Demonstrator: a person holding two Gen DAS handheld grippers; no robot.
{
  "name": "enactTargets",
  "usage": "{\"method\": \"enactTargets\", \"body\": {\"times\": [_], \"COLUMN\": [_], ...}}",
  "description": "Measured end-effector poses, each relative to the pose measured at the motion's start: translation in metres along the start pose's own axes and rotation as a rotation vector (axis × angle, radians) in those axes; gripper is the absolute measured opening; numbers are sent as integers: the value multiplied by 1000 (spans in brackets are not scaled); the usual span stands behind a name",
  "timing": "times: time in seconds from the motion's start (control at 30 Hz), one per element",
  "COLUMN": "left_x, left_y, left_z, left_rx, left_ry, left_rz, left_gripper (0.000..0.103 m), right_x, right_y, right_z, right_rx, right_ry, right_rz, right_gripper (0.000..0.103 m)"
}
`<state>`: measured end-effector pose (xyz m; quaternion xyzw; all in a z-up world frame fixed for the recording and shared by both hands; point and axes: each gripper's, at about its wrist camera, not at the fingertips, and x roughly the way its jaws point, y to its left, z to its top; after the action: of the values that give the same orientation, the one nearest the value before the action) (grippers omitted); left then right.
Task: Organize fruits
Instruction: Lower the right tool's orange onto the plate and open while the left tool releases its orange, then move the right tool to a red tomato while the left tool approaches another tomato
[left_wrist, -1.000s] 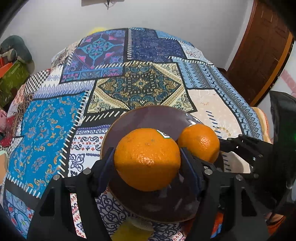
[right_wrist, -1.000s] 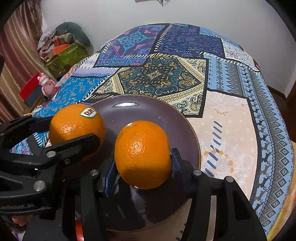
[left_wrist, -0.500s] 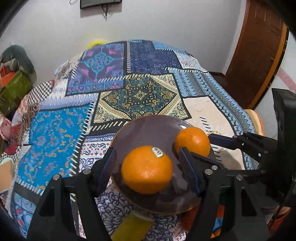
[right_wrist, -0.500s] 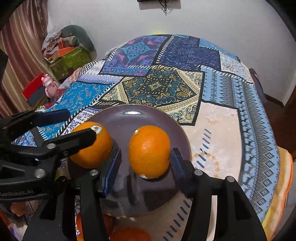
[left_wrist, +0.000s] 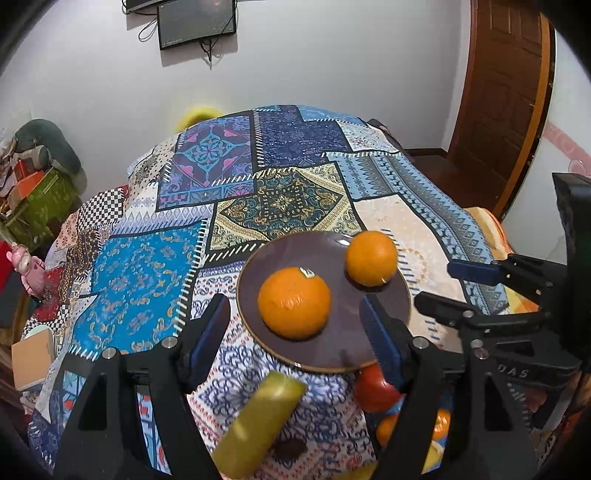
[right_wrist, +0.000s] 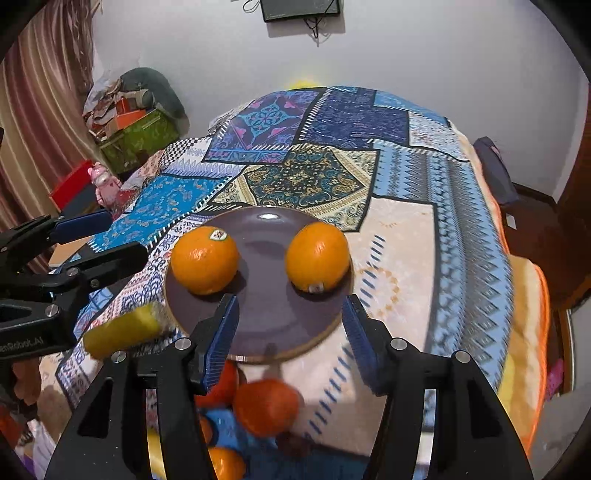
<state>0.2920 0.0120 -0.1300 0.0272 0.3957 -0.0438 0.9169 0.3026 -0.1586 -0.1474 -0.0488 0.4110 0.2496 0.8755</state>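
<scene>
Two oranges lie on a dark brown plate (left_wrist: 332, 347) (right_wrist: 269, 317) on the patchwork cloth. The stickered orange (left_wrist: 293, 302) (right_wrist: 204, 259) lies on the plate's left side, the plain orange (left_wrist: 371, 257) (right_wrist: 318, 256) on its right. My left gripper (left_wrist: 295, 332) is open and empty, drawn back above the near side of the plate. My right gripper (right_wrist: 290, 328) is open and empty, also back from the plate. Each gripper shows in the other's view, the right one (left_wrist: 476, 280) and the left one (right_wrist: 92, 240).
A yellow-green fruit (left_wrist: 258, 421) (right_wrist: 122, 332) lies near the plate's front left. A red fruit (left_wrist: 373, 387) (right_wrist: 266, 406) and several small oranges (right_wrist: 221, 461) lie just in front of the plate. The cloth's edge drops off at right; boxes and clutter stand at left.
Both grippers opened, let their oranges down on the plate, and pulled back and up. More of the room and the fruits in front of the plate have come into view.
</scene>
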Motion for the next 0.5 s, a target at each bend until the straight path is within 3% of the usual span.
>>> {"method": "enactTargets", "body": {"times": [0.3,0.5], "left_x": [-15,-8], "left_y": [-14,-19], "left_z": [-27,-44], "left_rx": [27,13], "left_ry": [1,42], "left_rz": [4,-19], "left_gripper": [86,86], "right_x": [-15,-13], "right_y": [-5,-4], "right_z": [-28,-53], "right_rx": [30,41], "right_ry": [8,36], "right_rz": [-2,4], "right_gripper": [59,59]}}
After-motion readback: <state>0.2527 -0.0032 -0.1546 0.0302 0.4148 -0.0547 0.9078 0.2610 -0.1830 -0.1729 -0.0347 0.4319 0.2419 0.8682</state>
